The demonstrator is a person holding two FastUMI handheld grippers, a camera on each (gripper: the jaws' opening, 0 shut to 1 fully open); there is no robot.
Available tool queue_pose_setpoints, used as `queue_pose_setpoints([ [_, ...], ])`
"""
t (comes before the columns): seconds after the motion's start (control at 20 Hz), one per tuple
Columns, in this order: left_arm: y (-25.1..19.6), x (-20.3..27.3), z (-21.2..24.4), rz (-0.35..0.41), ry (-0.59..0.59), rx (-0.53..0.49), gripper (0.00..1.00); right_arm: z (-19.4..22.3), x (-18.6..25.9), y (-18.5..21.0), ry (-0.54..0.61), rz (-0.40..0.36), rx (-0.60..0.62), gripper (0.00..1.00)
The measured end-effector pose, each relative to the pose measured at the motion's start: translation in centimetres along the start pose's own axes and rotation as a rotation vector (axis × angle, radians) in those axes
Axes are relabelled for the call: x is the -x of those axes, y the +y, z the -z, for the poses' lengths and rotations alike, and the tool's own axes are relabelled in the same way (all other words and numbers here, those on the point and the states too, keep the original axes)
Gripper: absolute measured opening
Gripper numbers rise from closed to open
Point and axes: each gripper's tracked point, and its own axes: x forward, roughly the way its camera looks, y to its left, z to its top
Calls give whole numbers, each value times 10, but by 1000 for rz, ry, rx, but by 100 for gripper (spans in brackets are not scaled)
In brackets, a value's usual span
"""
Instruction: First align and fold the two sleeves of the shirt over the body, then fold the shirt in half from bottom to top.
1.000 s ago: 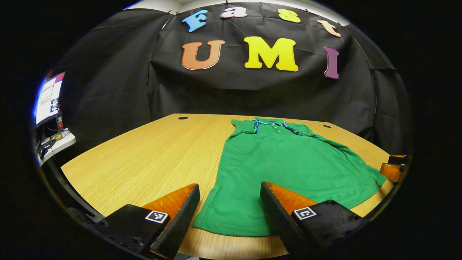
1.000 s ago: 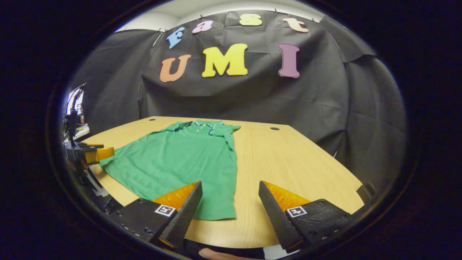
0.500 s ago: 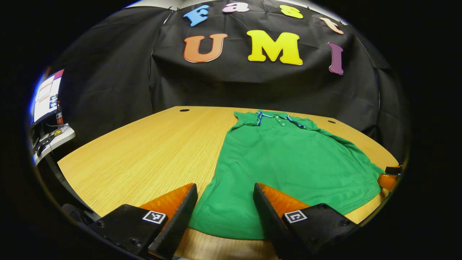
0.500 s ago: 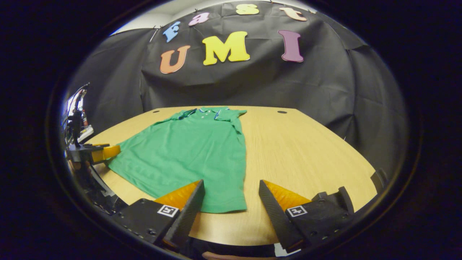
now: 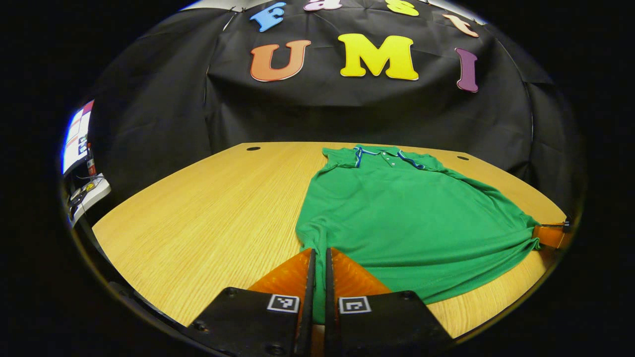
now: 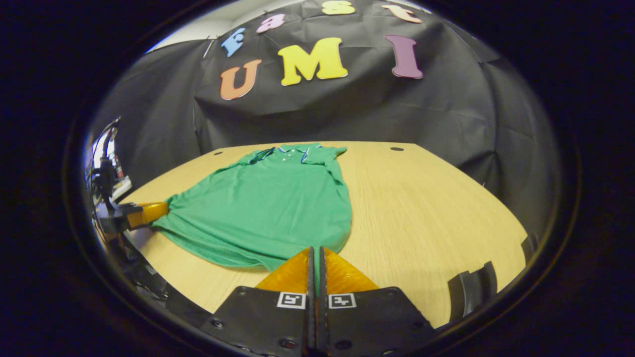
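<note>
The green shirt [image 5: 397,208] is lying flat on the wooden table [image 5: 208,213], collar toward the far edge. The left gripper [image 5: 317,258] is pinching the shirt's near hem corner — fingers closed on the fabric. The right gripper [image 6: 314,255] is clamping the other near hem corner likewise — cloth bunching at both grips.

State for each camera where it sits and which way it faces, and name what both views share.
Left gripper view: rides the left gripper, at the near table edge, facing the booth wall; own fingers pinch the green polo shirt hem.
Right gripper view: rides the right gripper, same facing; own fingers pinch the other hem corner.
Shared: the shirt, the wooden table, and each other's gripper at the side.
</note>
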Motion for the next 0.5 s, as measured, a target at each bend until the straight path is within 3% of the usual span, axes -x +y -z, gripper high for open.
queue_pose_setpoints([
  [0.05,-1,-1,-1,9,4,10,11,-2,2,6,-2,-19,6,2],
  [0.15,-4,-1,-6,22,4,28,10,-3,3,5,6,-28,19,0],
  [0.5,-6,13,-45,29,-76,30,9,-43,20,5,-85,-54,45,0],
])
